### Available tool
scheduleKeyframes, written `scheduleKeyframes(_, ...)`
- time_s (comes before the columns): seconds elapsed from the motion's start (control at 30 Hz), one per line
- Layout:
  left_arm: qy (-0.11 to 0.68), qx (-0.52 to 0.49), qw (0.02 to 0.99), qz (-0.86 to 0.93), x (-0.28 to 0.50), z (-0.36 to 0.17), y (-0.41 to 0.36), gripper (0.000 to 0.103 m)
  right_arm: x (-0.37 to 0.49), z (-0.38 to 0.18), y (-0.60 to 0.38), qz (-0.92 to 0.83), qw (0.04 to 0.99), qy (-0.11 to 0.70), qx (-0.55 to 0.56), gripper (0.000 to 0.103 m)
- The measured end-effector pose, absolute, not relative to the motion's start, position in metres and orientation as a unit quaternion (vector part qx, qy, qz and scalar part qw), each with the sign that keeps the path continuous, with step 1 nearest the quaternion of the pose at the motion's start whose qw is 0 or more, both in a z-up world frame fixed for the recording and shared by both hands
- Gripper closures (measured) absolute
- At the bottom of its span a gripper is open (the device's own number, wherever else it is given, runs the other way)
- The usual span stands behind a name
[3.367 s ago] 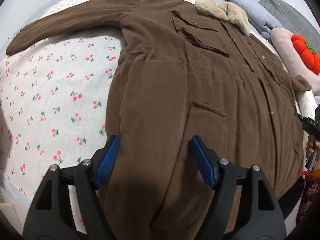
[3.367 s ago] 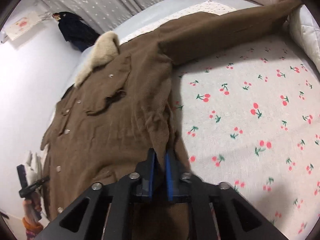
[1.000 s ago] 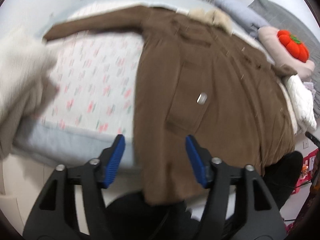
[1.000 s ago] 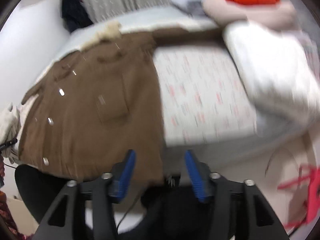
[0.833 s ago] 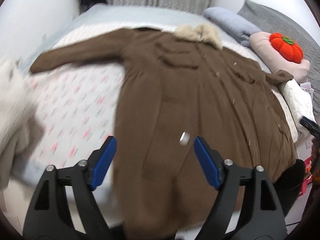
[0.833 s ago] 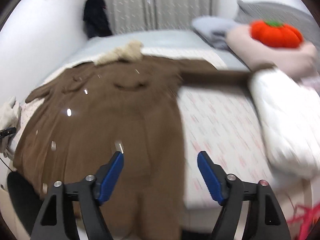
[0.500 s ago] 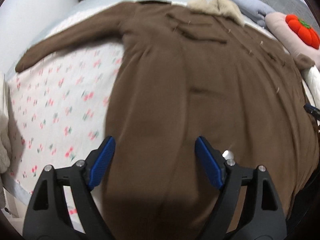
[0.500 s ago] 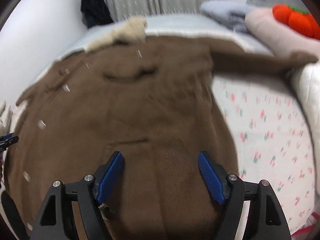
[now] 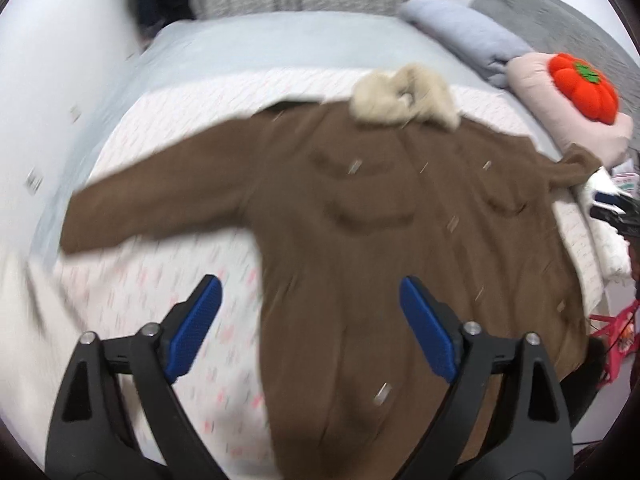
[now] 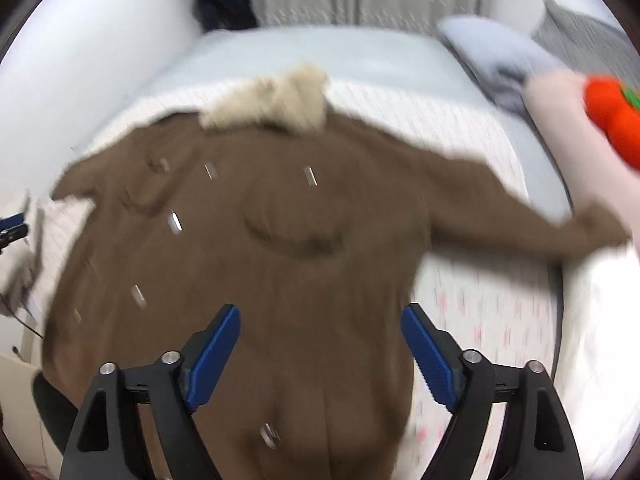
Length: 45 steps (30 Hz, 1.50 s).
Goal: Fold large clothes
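A long brown coat (image 9: 380,248) with a cream fur collar (image 9: 404,98) lies flat, front up, on a cherry-print sheet (image 9: 132,292), both sleeves spread out. It also shows in the right wrist view (image 10: 280,272), collar (image 10: 276,100) at the top. My left gripper (image 9: 310,328) is open and empty above the coat's lower left side. My right gripper (image 10: 320,356) is open and empty above the lower middle of the coat. Both views are motion-blurred.
A pink pillow (image 9: 560,116) with an orange pumpkin cushion (image 9: 582,86) and a blue-grey pillow (image 9: 464,36) lie at the right. A white quilt (image 10: 600,320) sits at the right edge. Pale cloth (image 9: 28,312) lies left. A wall and curtain stand behind the bed.
Both grippers have pulled back and up from the coat, so more of it and the bed shows. The right gripper, shut on the coat's edge 3.4 s ago, is open.
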<state>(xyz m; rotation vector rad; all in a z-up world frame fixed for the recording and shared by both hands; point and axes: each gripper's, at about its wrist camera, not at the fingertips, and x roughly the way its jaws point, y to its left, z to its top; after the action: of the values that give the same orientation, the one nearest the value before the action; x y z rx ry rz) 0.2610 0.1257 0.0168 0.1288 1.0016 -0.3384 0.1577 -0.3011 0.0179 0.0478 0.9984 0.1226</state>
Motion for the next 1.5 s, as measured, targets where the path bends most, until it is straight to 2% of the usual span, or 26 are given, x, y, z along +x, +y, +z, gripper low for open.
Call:
scheduleKeyframes(0.13, 0.454, 0.09, 0.87, -0.168, 0.331, 0.027, 0.069, 0.009, 0.239, 0.04, -0.286, 0.062, 0.891, 0.449, 0.023, 0.016)
scheduleKeyframes(0.23, 0.429, 0.116, 0.88, -0.17, 0.383, 0.018, 0.022, 0.009, 0.301, 0.034, -0.273, 0.055, 0.898, 0.437, 0.01, 0.016)
scheduleKeyframes(0.57, 0.451, 0.14, 0.867, -0.158, 0.563, -0.074, -0.099, 0.009, 0.48, -0.021, -0.263, 0.048, 0.901, 0.427, 0.055, 0.016)
scheduleKeyframes(0.77, 0.484, 0.08, 0.853, -0.18, 0.621, -0.113, -0.12, 0.024, 0.519, -0.055, -0.273, 0.056, 0.899, 0.424, 0.094, 0.021)
scheduleKeyframes(0.9, 0.522, 0.069, 0.825, -0.205, 0.636, -0.138, -0.123, 0.03, 0.527, -0.062, -0.268, 0.088, 0.898, 0.422, 0.086, 0.023)
scheduleKeyframes(0.97, 0.542, 0.058, 0.81, -0.216, 0.639, -0.148, -0.125, 0.041, 0.532, -0.065, -0.256, 0.101, 0.898, 0.423, 0.067, 0.023)
scheduleKeyframes(1.0, 0.545, 0.045, 0.807, -0.225, 0.637, -0.152, -0.125, 0.059, 0.533, -0.067, -0.251, 0.098, 0.899, 0.424, 0.054, 0.023)
scheduleKeyframes(1.03, 0.537, 0.038, 0.812, -0.227, 0.635, -0.149, -0.125, 0.072, 0.534, -0.07, -0.245, 0.088, 0.9, 0.426, 0.037, 0.027)
scheduleKeyframes(1.07, 0.52, 0.029, 0.824, -0.223, 0.63, -0.143, -0.123, 0.075, 0.535, -0.073, -0.24, 0.072, 0.902, 0.426, 0.022, 0.035)
scheduleKeyframes(1.1, 0.491, 0.013, 0.845, -0.212, 0.622, -0.132, -0.117, 0.077, 0.535, -0.077, -0.238, 0.048, 0.903, 0.427, 0.001, 0.053)
scheduleKeyframes(1.2, 0.401, -0.067, 0.895, -0.181, 0.601, -0.107, -0.086, 0.078, 0.536, -0.086, -0.248, 0.021, 0.905, 0.423, 0.019, 0.07)
scheduleKeyframes(1.27, 0.382, -0.092, 0.905, -0.164, 0.598, -0.11, -0.073, 0.079, 0.542, -0.098, -0.257, 0.017, 0.902, 0.427, 0.054, 0.073)
scheduleKeyframes(1.37, 0.442, -0.109, 0.88, -0.135, 0.62, -0.156, -0.07, 0.078, 0.555, -0.121, -0.267, 0.01, 0.897, 0.432, 0.09, 0.074)
scheduleKeyframes(1.47, 0.44, -0.132, 0.878, -0.137, 0.627, -0.168, -0.066, 0.071, 0.562, -0.139, -0.277, 0.011, 0.894, 0.427, 0.134, 0.072)
scheduleKeyframes(1.5, 0.443, -0.126, 0.877, -0.138, 0.628, -0.167, -0.069, 0.066, 0.562, -0.139, -0.281, 0.014, 0.894, 0.423, 0.146, 0.071)
